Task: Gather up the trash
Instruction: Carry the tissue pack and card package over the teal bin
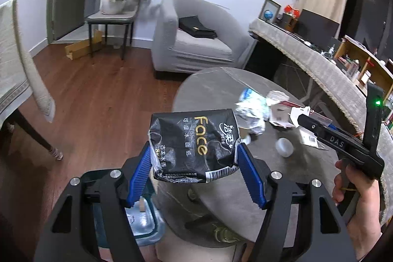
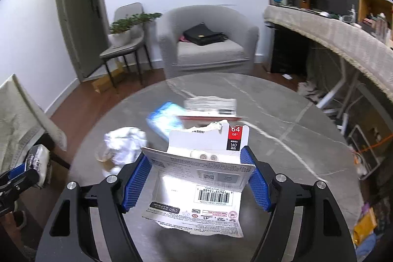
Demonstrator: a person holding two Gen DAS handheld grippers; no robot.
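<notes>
Left gripper [image 1: 194, 156]: blue fingers [image 1: 138, 171] clamp a crumpled black tissue pack [image 1: 192, 141] from both sides; the pack is lifted off the round grey table [image 1: 211, 87], over its near edge. A clear bin [image 1: 145, 222] with a blue tint sits on the floor below the left fingers.

Right gripper [image 2: 196, 178]: fingers [image 2: 136, 178] closed on a torn white card package [image 2: 199, 178] with a barcode and a red corner label; the card bows between the pads and is held above the table [image 2: 282, 114]. In the left view a hand [image 1: 356, 190] holds this gripper over the right side of the table.

Left on the table: crumpled white paper [image 2: 125, 144], a blue-and-white wrapper [image 2: 165, 120], a white box [image 2: 211, 106], a small white cap [image 1: 284, 147]. Wrapper and box blurred.

Behind the table: grey armchair [image 2: 208, 41] with a black bag [image 2: 202, 36] on the seat.
</notes>
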